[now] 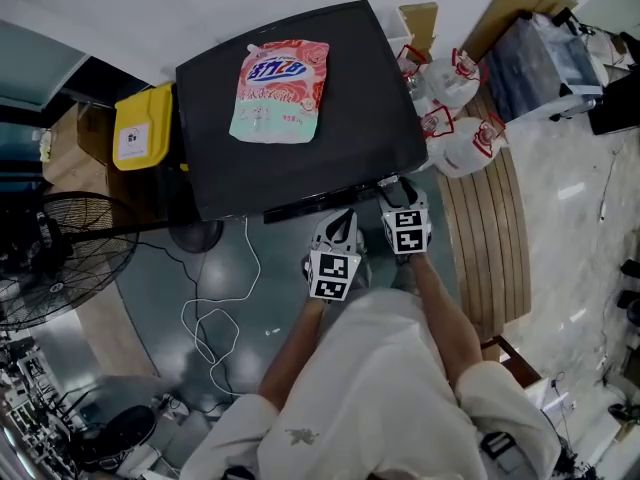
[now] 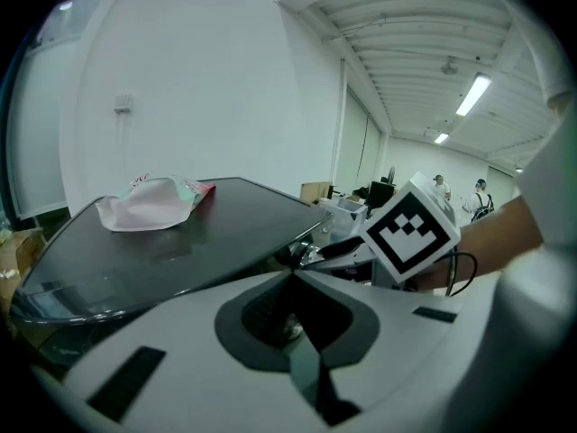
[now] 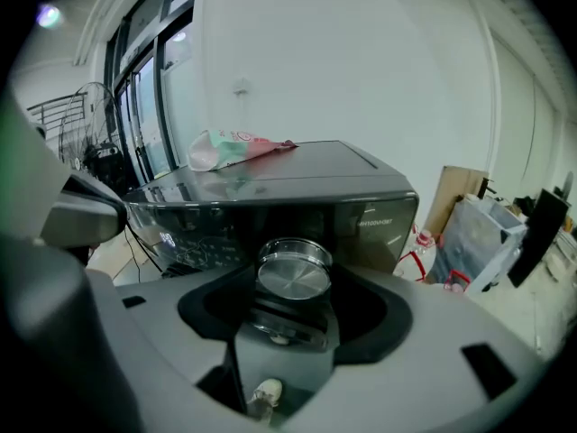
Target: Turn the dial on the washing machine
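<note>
The black washing machine [image 1: 300, 168] stands ahead of me with a pink and green detergent pouch [image 1: 279, 90] lying on its lid. Its silver dial [image 3: 293, 271] sits on the front control panel [image 3: 361, 224]. In the right gripper view the dial lies between the jaws of my right gripper [image 3: 290, 298], with dark gaps on both sides, so the gripper is open around it. In the head view the right gripper [image 1: 396, 192] reaches the machine's front edge and hides the dial. My left gripper [image 1: 341, 226] hangs just left of it, below the edge, jaws [image 2: 293, 282] shut on nothing.
A yellow bin [image 1: 142, 126] stands left of the machine and a floor fan [image 1: 60, 258] further left. A white cable [image 1: 215, 318] loops on the floor. White jugs [image 1: 455, 118] and a slatted wooden bench [image 1: 490, 238] are on the right.
</note>
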`<state>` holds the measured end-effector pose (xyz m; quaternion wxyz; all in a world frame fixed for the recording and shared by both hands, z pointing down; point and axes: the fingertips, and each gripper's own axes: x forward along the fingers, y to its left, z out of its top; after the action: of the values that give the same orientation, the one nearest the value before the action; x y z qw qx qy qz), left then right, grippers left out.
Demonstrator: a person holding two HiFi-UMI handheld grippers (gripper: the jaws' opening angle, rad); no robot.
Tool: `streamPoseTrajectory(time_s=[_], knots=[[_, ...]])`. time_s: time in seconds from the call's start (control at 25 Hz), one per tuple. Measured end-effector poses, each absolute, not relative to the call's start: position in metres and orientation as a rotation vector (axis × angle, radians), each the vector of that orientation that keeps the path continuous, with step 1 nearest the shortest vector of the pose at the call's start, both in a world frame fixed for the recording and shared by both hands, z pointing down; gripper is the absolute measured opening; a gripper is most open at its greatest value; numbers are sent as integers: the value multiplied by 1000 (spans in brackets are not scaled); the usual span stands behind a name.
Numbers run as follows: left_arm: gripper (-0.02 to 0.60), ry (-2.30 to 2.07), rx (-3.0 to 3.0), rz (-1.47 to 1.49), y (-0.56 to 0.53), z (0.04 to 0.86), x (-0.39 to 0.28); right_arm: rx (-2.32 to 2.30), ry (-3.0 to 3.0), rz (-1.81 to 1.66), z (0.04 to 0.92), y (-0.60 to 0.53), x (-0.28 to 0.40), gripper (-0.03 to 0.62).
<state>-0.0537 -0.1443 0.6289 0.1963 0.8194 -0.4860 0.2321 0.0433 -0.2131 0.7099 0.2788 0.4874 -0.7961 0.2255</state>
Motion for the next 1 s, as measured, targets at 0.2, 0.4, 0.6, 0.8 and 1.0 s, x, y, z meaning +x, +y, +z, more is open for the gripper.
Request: streamPoseTrajectory(time_s=[0.2, 0.4, 0.6, 0.8, 1.0], knots=[[12, -1350, 2290, 655, -140, 633, -47, 1320, -2164, 711, 711, -213, 46, 267], [12, -1349, 2288, 648, -139, 634, -48, 1326, -2188, 806, 710, -213, 46, 267], [12, -1346, 2294, 646, -139, 633, -49, 1340, -2221, 919, 710, -213, 46, 267], [12, -1340, 2297, 655, -140, 636, -49, 1353, -2242, 1037, 709, -213, 47, 265], [12, -1326, 2296, 657, -139, 637, -46, 1356, -2254, 1120, 709, -214, 47, 265]])
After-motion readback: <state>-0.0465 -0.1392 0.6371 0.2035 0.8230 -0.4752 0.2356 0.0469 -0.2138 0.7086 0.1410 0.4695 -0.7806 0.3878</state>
